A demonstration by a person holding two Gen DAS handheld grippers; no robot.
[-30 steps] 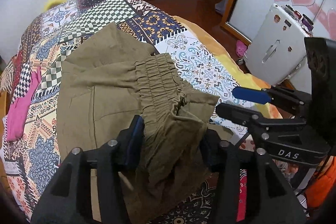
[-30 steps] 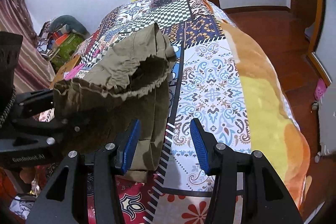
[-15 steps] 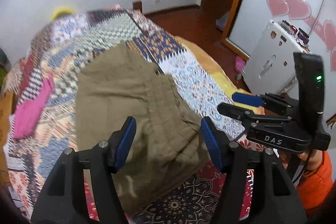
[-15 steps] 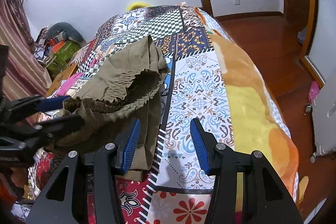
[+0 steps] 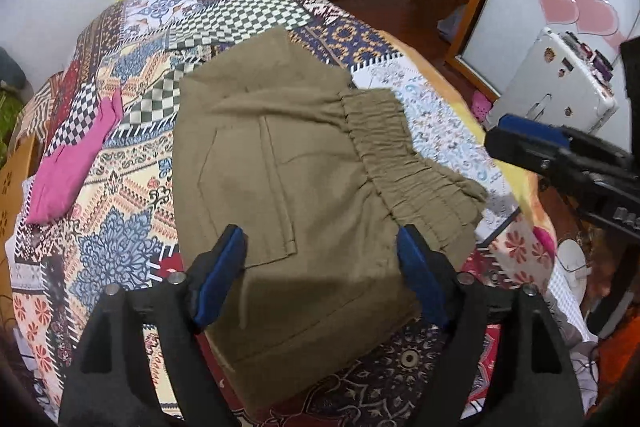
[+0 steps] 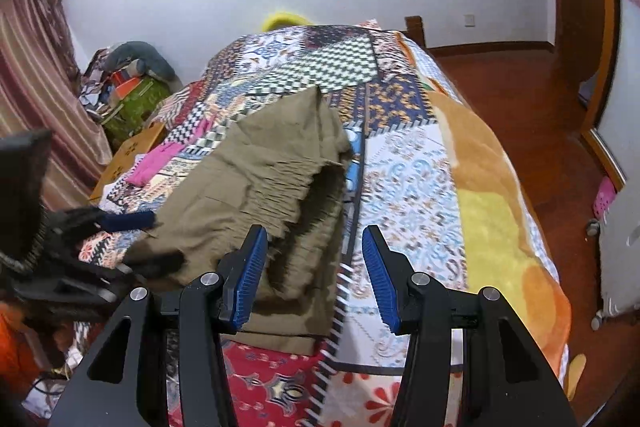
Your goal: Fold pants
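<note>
on a patchwork bedspread (image 5: 132,163) the olive pants (image 5: 288,167) lie folded, waistband (image 5: 404,163) on top. the left gripper (image 5: 320,275) hovers above, jaws opening, pinching nothing; the right gripper (image 6: 312,267) is spread and empty. best next: smooth the ruffled waistband flat.

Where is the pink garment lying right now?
In the left wrist view the pink garment lies on the patchwork bedspread at the left, apart from the olive pants to its right.
</note>
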